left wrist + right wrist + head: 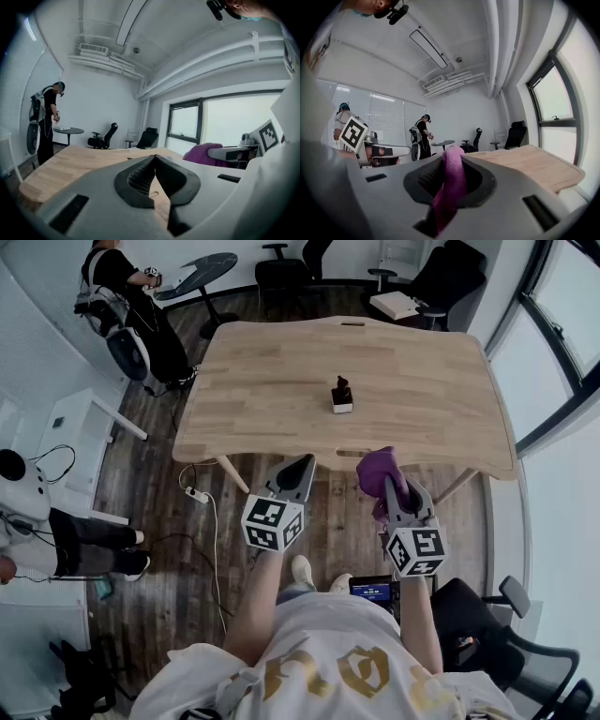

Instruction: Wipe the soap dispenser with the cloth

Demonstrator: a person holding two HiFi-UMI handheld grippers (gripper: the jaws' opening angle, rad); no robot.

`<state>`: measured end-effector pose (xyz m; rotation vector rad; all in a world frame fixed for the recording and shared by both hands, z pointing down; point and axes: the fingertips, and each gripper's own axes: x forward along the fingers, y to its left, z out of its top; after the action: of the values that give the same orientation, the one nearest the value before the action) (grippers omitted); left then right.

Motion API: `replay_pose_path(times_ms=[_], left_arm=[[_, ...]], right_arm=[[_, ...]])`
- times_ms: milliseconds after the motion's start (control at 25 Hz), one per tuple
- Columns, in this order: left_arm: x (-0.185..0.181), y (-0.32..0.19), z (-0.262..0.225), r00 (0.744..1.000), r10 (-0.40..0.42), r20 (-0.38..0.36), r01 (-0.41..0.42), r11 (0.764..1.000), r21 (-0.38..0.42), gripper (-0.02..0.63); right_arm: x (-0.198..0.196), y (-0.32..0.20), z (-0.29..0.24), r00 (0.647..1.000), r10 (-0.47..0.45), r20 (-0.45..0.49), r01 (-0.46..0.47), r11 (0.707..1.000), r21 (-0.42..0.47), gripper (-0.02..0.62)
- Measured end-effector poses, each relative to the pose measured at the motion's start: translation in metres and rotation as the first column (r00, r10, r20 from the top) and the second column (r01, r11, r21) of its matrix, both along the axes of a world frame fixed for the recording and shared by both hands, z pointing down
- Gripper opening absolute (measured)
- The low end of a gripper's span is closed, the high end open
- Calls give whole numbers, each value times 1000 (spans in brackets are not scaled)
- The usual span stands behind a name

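Low in the frame, my right gripper [395,491] has its jaws clamped on the purple cloth [378,469]. My left gripper [302,465] beside it is closed on nothing. The soap dispenser [342,395] stands mid-tabletop [262,390], higher in frame, well apart from both.

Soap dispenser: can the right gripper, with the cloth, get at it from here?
Probably yes. The soap dispenser stands alone on the table, and nothing lies between it and the right gripper, shut on the cloth by the near edge. A forward reach is needed.
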<state>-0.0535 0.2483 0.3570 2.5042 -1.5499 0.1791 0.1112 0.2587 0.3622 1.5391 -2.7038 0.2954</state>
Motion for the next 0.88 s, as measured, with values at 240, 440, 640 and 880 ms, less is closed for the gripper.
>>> replay_pose_path(times_ms=[240,440,640,880], left_arm=[[12,3,0,1000,16,9,-16,1000,4,9],[5,2,-5,998,-58,-14,58,998,23,9],[-9,3,-6,988,-154,-12,154,988,22,11],[-2,-2,4,990,-132,-40,132,991,-2,9]], right_arm=[[13,3,1,999,7,53,-7,1000,-12,51],[18,4,-4,998,-5,59,5,1000,1,51],[21,9,-6,996,-34,80,34,999,0,51],[19,6,6,995,-66,76,68,997,-26,51]])
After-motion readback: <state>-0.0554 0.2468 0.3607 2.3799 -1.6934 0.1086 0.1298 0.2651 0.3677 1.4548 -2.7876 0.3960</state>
